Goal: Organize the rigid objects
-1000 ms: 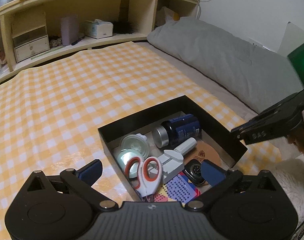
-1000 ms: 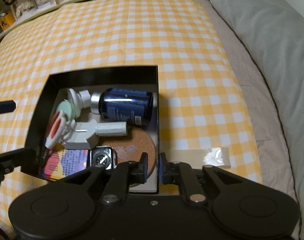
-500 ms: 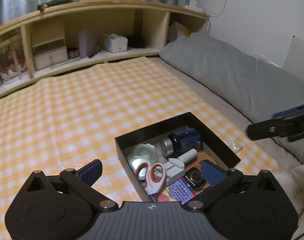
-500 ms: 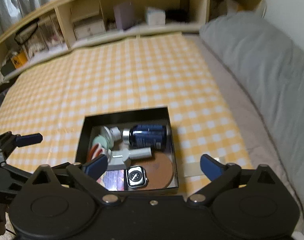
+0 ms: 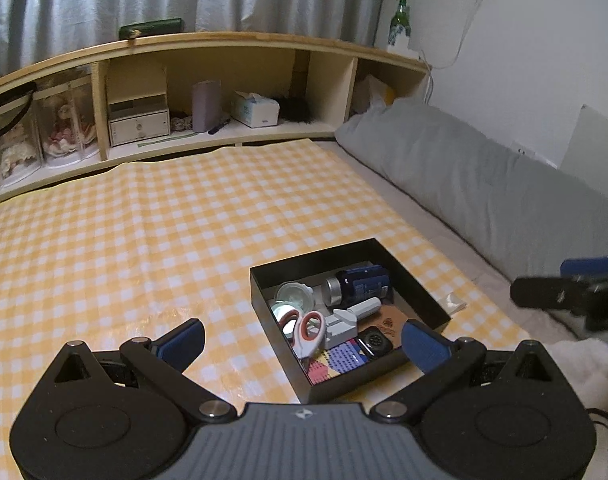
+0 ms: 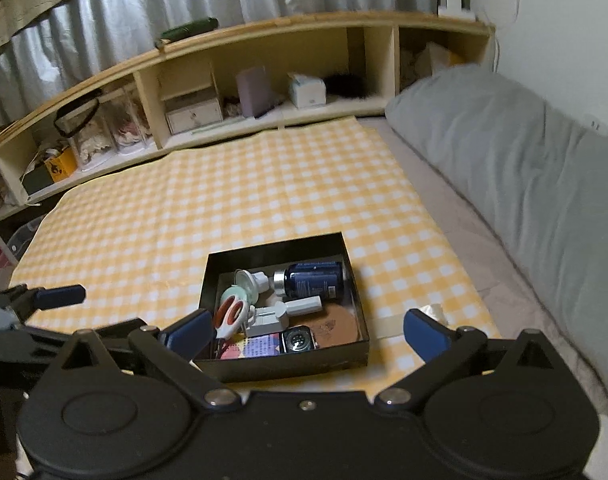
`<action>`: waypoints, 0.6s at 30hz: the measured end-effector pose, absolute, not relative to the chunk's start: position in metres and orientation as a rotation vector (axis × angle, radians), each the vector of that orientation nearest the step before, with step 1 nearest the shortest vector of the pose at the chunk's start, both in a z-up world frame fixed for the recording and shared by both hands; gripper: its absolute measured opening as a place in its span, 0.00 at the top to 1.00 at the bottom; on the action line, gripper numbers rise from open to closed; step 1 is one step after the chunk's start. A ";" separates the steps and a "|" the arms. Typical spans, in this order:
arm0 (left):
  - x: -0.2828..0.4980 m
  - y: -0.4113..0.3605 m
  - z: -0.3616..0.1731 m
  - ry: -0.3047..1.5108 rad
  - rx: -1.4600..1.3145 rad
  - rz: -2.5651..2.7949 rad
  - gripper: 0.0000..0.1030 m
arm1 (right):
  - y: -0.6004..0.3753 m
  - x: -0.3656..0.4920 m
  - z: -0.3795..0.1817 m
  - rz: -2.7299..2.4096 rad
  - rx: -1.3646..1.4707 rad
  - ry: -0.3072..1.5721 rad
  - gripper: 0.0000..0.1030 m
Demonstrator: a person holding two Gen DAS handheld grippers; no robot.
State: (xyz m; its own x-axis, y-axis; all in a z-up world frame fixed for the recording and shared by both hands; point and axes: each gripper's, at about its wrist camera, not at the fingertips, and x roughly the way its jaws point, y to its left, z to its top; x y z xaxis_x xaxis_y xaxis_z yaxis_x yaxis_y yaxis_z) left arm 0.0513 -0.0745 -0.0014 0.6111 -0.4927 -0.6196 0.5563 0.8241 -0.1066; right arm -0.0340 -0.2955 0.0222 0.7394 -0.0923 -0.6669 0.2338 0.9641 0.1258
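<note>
A black open box [image 5: 344, 385] [image 6: 287, 366] sits on the yellow checked cloth [image 5: 163, 232]. Inside lie a dark blue jar [image 5: 364, 282] [image 6: 314, 280] on its side, red-handled scissors [image 5: 310, 330] [image 6: 231, 314], a white tool [image 5: 350, 316] [image 6: 281, 312], a smartwatch [image 5: 378, 342] [image 6: 299, 338], a cork coaster [image 6: 338, 320], a colourful card [image 5: 336, 360] and mint lids [image 5: 293, 294]. My left gripper [image 5: 301, 342] hovers open above the box's near side, holding nothing. My right gripper [image 6: 307, 334] is open and empty too, above the box's front edge.
A grey pillow [image 5: 484, 184] [image 6: 524, 152] runs along the right side. A wooden shelf [image 5: 223, 80] with boxes and display cases stands behind the cloth. A clear tape strip [image 5: 452, 302] lies just right of the box. White fluffy fabric [image 5: 584, 360] is at the near right.
Both grippers have risen and drawn back, so the box looks smaller and more of the shelf shows. The right gripper's jaws went from shut to wide open.
</note>
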 end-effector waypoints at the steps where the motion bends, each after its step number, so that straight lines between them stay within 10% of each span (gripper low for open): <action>1: 0.048 -0.071 0.001 0.682 0.089 -0.604 0.00 | -0.292 -0.039 0.023 -0.187 0.194 0.707 0.00; 18: 0.008 -0.037 0.008 0.629 0.045 -0.530 0.00 | -0.271 -0.082 0.016 -0.266 0.137 0.617 0.00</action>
